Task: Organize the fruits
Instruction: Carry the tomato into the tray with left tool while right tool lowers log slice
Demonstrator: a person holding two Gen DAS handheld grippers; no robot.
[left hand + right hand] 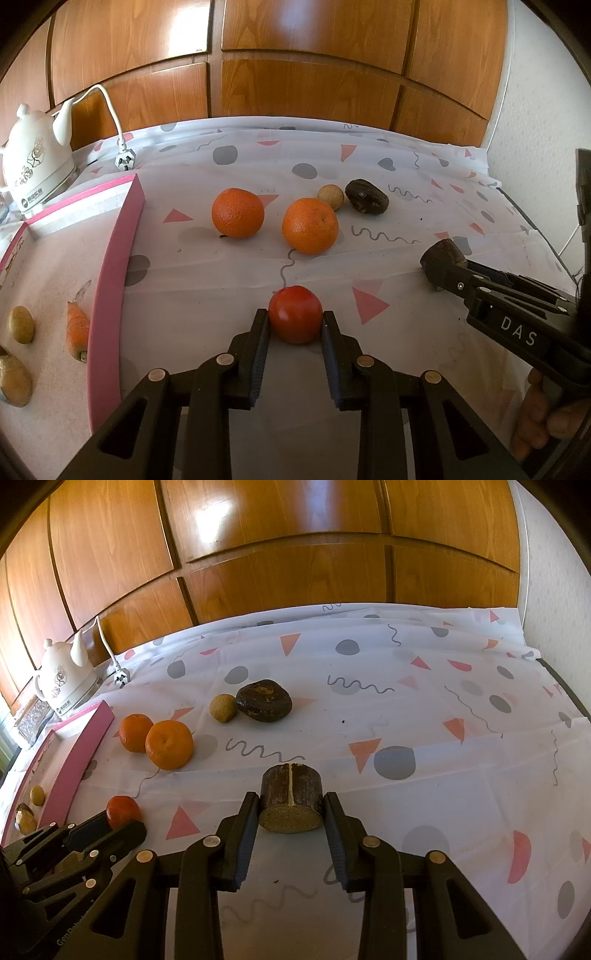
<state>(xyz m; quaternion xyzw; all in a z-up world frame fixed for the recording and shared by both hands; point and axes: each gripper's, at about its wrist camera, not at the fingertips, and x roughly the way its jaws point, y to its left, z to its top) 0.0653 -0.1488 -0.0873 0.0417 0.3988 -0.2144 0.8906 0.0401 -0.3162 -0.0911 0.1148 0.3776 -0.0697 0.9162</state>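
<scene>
While the left gripper (295,319) clamps the round red tomato (295,314) and the right gripper (290,806) clamps the dark brown cut cylinder (290,797), both seem mid-pick, calling next for carrying toward the pink-walled tray (114,266).

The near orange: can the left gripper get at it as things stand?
Probably not yet: the left gripper is shut on the tomato. The cloth between it and the near orange looks bare.

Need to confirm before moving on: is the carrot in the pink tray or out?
In. The carrot lies inside the pink tray, beside its wall.
</scene>
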